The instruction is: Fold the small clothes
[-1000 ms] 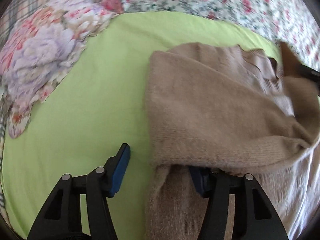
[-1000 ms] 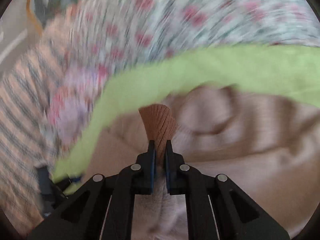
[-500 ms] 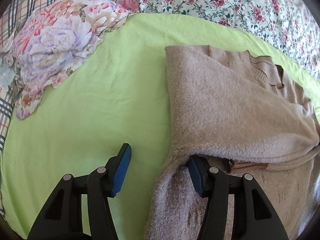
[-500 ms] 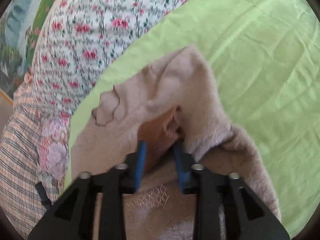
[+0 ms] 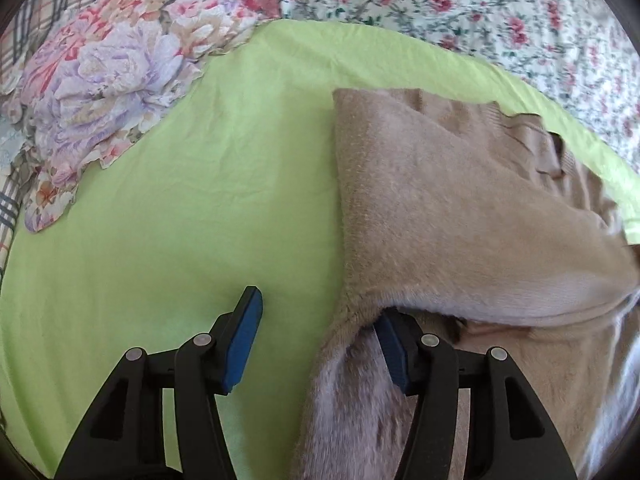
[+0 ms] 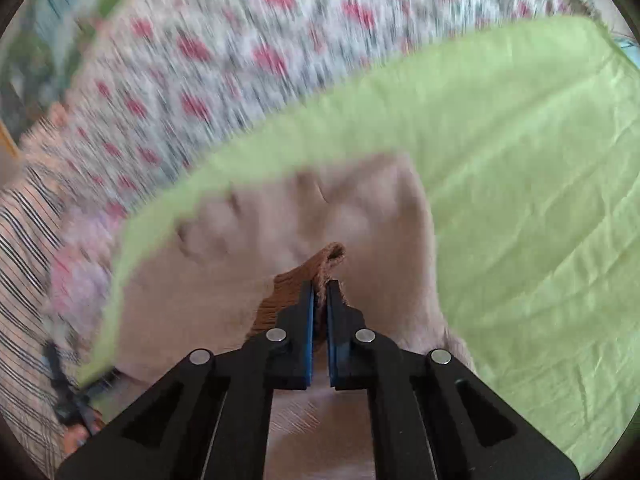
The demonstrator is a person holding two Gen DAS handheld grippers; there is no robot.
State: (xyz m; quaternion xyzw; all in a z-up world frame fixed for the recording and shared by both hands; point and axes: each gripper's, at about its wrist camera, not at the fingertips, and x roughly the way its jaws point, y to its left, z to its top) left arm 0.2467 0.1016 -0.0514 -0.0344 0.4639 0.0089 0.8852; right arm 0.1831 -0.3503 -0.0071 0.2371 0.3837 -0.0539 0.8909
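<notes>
Garment: beige knit sweater (image 5: 440, 208), lying on the lime-green bed sheet (image 5: 180, 220), one side panel already folded over the body, collar end toward the rose-print bedspread (image 5: 480, 8).

Surroundings: floral pillow (image 5: 112, 64) well apart from the sweater, at the sheet's far corner.

Risk, slip: only a thin pinch of ribbed edge (image 6: 304, 272) held between the right fingers; likely to pull free if dragged fast, since fuzzy knit stretches before it follows.

Risk, drag: sweater not pinned anywhere; judged likely to slide whole across the sheet instead of creasing, undoing the fold already laid.

Risk, snag: one left finger tucked beneath the folded flap; lifting it carelessly could flip that flap back open.

Risk, skew: pull from one point only; crooked crease or bunched sleeve probable.

Right gripper (image 6: 320, 285): fingers nearly together, just finished closing, clenched on the ribbed edge, brown rib poking up past the tips; rest of the sweater spread out below and beyond.

Left gripper (image 5: 318, 306): fingers spread about halfway, released, gripping nothing; outer finger over bare green sheet, inner finger under the edge of the folded panel and touching the knit there.

Contact with sheet: could not tell for the outer left finger.
</notes>
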